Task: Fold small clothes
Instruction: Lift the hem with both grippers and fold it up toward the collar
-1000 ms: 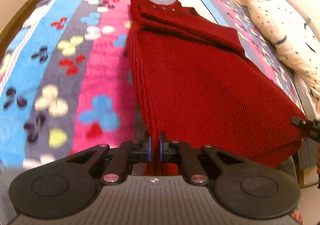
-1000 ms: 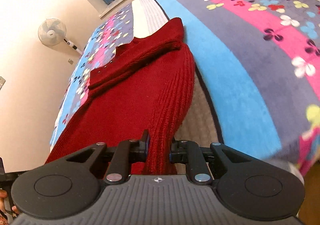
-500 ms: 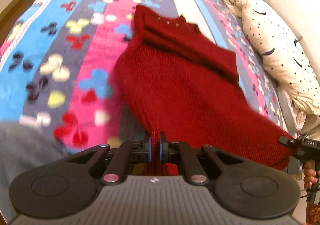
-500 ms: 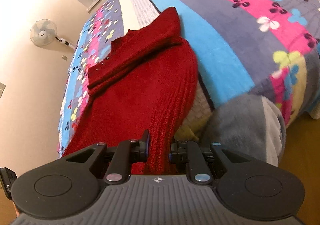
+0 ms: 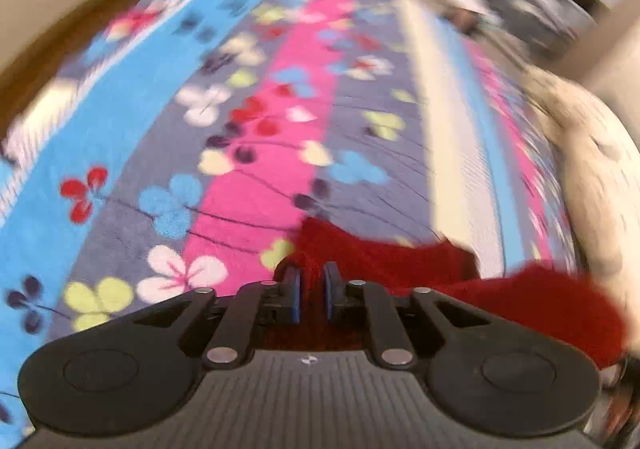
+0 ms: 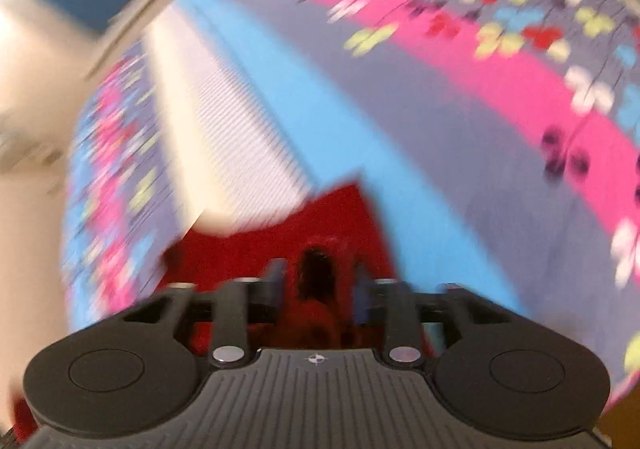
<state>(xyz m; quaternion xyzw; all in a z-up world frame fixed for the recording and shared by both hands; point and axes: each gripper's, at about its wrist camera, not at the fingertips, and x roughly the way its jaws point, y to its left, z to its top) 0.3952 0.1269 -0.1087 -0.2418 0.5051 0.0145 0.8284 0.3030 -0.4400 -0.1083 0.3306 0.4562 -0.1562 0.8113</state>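
We are gripping the sweater (image 5: 384, 261) in both grippers: the left gripper (image 5: 311, 289) is clenched on knit, the right gripper (image 6: 316, 289) looks wider around a bunch, though blur is hiding contact. The sweater is lying just ahead of both jaws, its length running across between them on the bed (image 5: 256, 153).

Under my grippers the bed's striped, flower-print blanket (image 5: 248, 185) carries the red sweater (image 5: 380, 253) and a speckled pillow (image 5: 600, 185).

Both wrist cameras look forward, low and close over the striped blanket (image 5: 256, 177), both seeing the red sweater (image 6: 280, 249).
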